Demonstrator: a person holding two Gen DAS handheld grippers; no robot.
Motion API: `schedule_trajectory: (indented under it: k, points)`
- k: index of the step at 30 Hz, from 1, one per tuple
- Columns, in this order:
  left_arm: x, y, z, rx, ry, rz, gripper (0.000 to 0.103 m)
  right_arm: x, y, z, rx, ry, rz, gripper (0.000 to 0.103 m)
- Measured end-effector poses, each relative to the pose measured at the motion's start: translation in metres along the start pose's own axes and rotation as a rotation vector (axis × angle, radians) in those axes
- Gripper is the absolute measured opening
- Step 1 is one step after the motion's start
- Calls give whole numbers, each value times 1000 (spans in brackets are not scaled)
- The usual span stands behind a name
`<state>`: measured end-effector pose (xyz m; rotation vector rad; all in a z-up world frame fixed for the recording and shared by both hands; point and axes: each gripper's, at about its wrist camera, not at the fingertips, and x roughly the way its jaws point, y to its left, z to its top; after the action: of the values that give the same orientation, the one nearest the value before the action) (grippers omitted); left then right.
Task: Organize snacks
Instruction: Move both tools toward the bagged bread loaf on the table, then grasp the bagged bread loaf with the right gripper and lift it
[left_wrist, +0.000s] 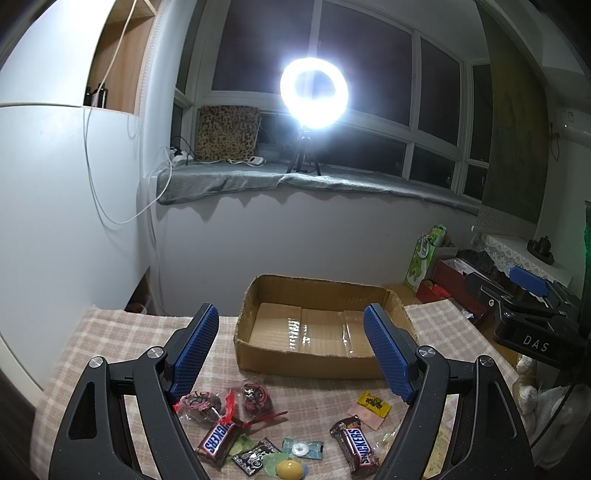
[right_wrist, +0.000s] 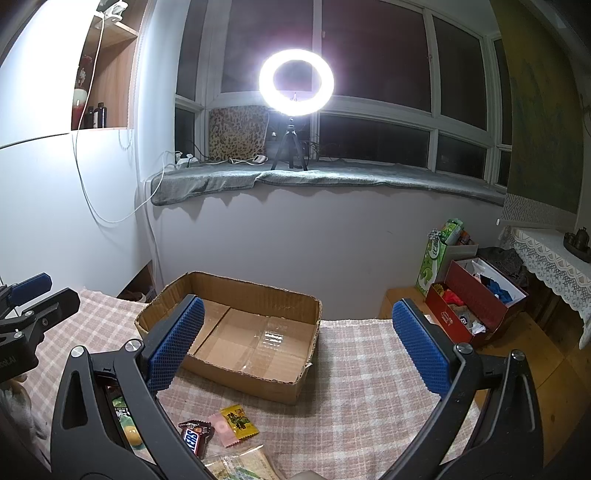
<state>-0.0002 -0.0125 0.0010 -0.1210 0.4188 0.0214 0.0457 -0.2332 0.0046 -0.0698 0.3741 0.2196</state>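
The snacks lie scattered on the checked cloth (left_wrist: 110, 332) at the near edge of the table, and the empty cardboard box (left_wrist: 317, 291) sits just beyond them, so every piece has to travel away from the person, over the box's near wall. The left gripper (left_wrist: 291, 350) hangs above the pile with its jaws spread wide and nothing between them; the sweets sit below and nearer than its blue pads (left_wrist: 195, 350). A Snickers bar (left_wrist: 216, 441) lies left of centre, its long axis slanting from near left to far right, and a second Snickers bar (left_wrist: 356, 452) lies to the right, slanting from far left to near right. The right gripper (right_wrist: 295, 347), also wide open and empty, hovers farther right, with a yellow sachet (right_wrist: 239, 421) and a pink wafer packet (right_wrist: 223, 430) low between its jaws. By my judgement the left gripper is nearer the bulk of the pile, the right nearer the sachet.
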Motion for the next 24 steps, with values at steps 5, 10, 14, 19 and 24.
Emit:
schedule_trajectory:
  k: [5, 10, 14, 19, 24]
  points:
    - [3, -1, -8, -18, 30, -35, 81, -2, -4, -7, -7, 13, -1, 103]
    - [12, 3, -22, -73, 118, -114, 81, 18, -14, -28, 5, 67, 28, 103]
    - [15, 4, -37, -110, 205, -181, 81, 28, -21, -35, 21, 137, 83, 103]
    - [21, 4, -55, -154, 278, -261, 81, 39, -28, -52, 20, 238, 232, 103]
    - [21, -9, -77, -166, 334, -358, 80, 50, -41, -81, 48, 406, 384, 103]
